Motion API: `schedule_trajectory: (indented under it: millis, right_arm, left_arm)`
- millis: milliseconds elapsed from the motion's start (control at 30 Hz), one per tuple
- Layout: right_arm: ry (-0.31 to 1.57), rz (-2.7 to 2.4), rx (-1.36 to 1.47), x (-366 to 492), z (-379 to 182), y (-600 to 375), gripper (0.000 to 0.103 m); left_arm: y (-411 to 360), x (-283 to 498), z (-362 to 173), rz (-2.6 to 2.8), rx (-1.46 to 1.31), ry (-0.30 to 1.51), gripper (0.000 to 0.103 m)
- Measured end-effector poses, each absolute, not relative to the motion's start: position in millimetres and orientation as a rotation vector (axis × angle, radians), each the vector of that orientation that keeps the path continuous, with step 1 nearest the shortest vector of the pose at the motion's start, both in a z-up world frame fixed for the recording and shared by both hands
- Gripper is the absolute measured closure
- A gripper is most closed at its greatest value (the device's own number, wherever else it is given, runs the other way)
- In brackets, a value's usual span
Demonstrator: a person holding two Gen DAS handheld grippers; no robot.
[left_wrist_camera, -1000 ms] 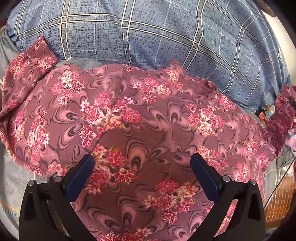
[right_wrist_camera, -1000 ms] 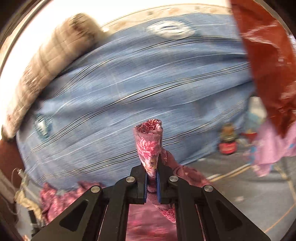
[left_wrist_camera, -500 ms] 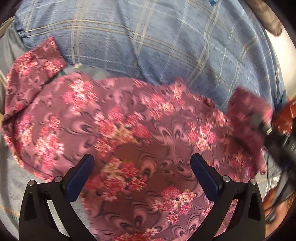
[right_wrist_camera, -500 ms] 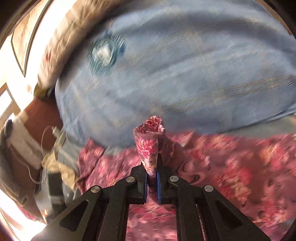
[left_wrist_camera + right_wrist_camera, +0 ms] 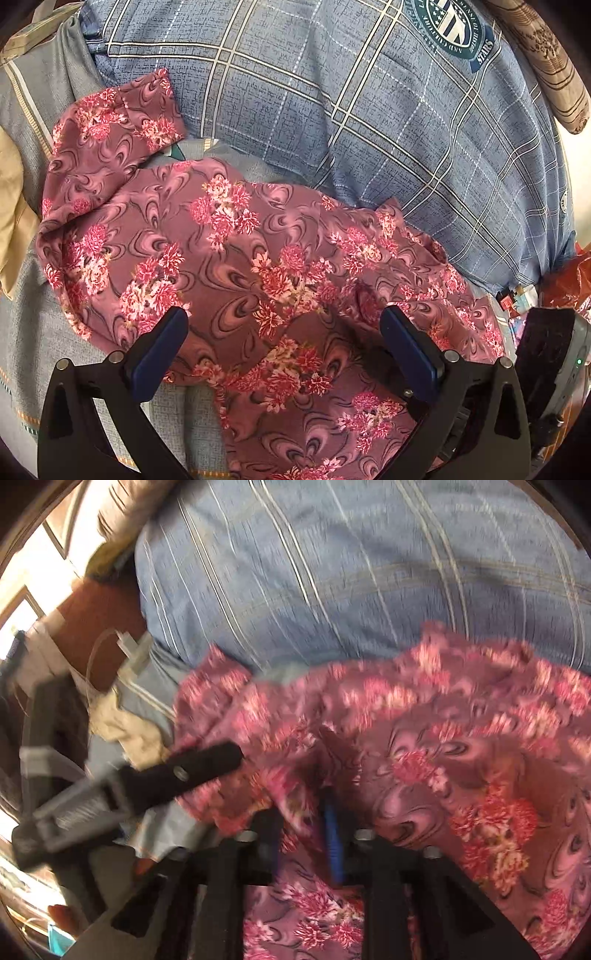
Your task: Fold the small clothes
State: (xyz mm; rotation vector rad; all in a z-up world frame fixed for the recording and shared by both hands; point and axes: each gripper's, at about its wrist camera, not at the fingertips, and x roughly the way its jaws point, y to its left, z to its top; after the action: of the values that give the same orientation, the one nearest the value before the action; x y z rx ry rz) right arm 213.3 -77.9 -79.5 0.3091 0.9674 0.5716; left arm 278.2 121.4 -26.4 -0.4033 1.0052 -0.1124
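The right gripper (image 5: 301, 834) was opening its jaws, a fold of the maroon floral-print cotton garment (image 5: 258, 266) lying loose between them. The left gripper (image 5: 284, 350) hovered with jaws wide apart, gripping nothing. The garment lay spread on the grey bedsheet (image 5: 33, 332) against the blue plaid pillow (image 5: 332, 110). Judged step: sleeve fold being released; next, clear withdrawal. Both grippers pointed steeply downward

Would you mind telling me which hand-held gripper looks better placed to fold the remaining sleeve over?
Probably the left hand-held gripper: open and nearer the spread sleeve; the right hand-held gripper is opening around garment cloth.
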Motion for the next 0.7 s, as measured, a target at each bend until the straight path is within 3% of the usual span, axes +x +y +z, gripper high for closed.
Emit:
schedule_trajectory:
  millis: [333,433,633,700]
  right_arm:
    - [0.823,0.503,0.407,158,-33,-187,0.055]
    - [0.847,0.413,0.497,140,-44,-237,0.045]
    - [0.897,0.218,0.732,120,-89,-320,0.045]
    - [0.894,0.183,0.843,124,-103,-338,0.045]
  left_arm:
    - [82,275,-30,-0.234,-0.369,1.071,0.0]
    - [67,274,-32,-0.256,-0.341,1.093,0.0]
    - [46,276,-42,-0.276,-0.337,1.1,0.0]
    - [41,274,-43,-0.272,-0.325,1.073,0.005]
